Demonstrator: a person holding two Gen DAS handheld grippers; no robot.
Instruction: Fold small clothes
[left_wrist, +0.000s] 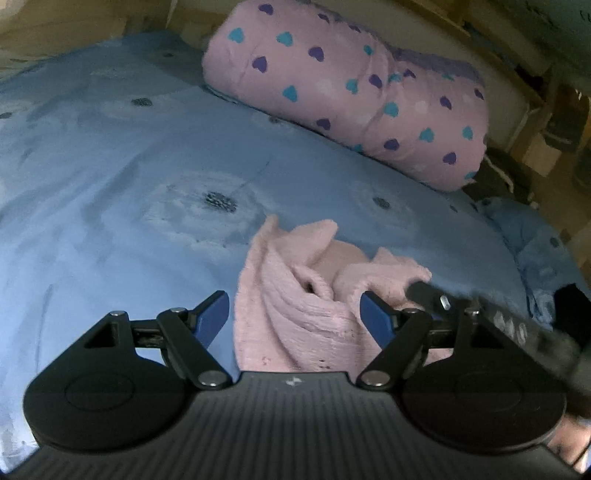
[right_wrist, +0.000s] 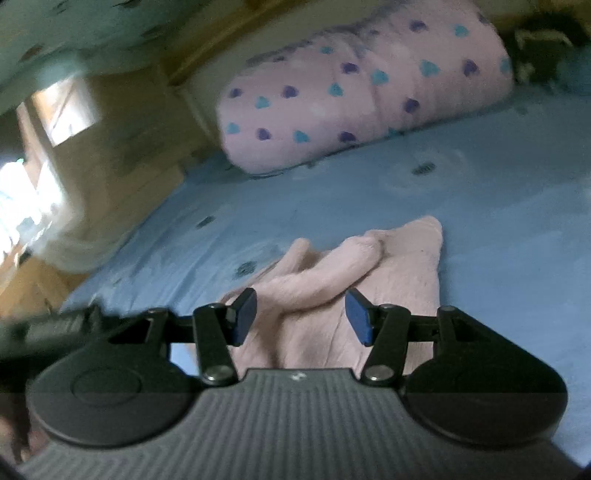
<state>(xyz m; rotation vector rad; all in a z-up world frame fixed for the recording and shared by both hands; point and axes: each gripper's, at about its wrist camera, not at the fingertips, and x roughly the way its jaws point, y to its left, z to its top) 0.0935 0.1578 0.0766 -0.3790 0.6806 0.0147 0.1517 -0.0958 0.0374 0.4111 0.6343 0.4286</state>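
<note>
I am looking along two hand-held grippers at a small pink knitted garment (left_wrist: 295, 295) lying crumpled on a bed with a blue flowered bedsheet (left_wrist: 129, 166). The garment sits directly ahead of and below my left hand-held gripper (left_wrist: 293, 314), whose blue pads stand wide apart with the cloth between them, not pinched. Its long axis runs roughly away from me, toward a pink pillow with blue and purple hearts (left_wrist: 351, 92) at the far side of the bed.

In the right wrist view the same garment (right_wrist: 388, 266) lies straight ahead of my right hand-held gripper (right_wrist: 301, 317). Its jaws are partly open and grip nothing, though cloth shows in the gap. The right tool reaches in from the garment's right edge in the left wrist view. Both seem about equally near.

I can read no brand, label or writing anywhere.
</note>
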